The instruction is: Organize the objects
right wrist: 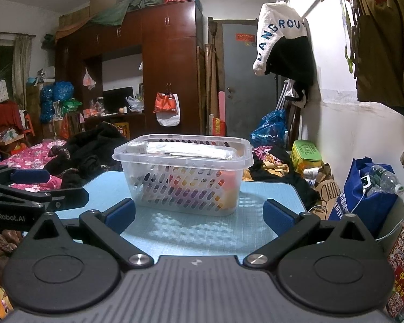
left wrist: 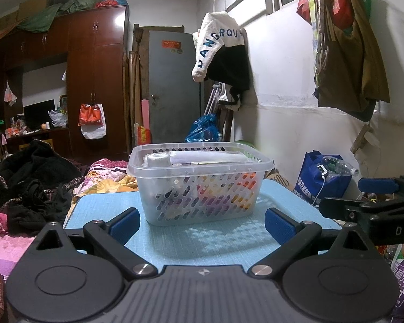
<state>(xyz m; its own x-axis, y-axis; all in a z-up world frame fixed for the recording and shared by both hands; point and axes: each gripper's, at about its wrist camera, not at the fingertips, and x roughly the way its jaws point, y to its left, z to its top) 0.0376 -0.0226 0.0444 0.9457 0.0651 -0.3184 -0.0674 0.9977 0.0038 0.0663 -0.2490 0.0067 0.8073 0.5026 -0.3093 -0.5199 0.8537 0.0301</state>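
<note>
Sitting mid-table (left wrist: 175, 239): basket (left wrist: 199, 185), filled with assorted items, roll (left wrist: 157, 159) on top. Left gripper (left wrist: 202, 222) and right gripper (right wrist: 199, 216): fingers apart, empty, short of it. Sorting appears finished or unstarted; cannot tell.

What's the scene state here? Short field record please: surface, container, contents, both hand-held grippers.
surface: light blue table
container: clear perforated basket, upright on the table, set back from both grippers
contents: filled; white roll and flat packets on top, colourful items lower down, not identifiable
left hand-held gripper: open, empty, facing the basket
right hand-held gripper: open, empty, facing the basket
contact: none with the basket
</note>
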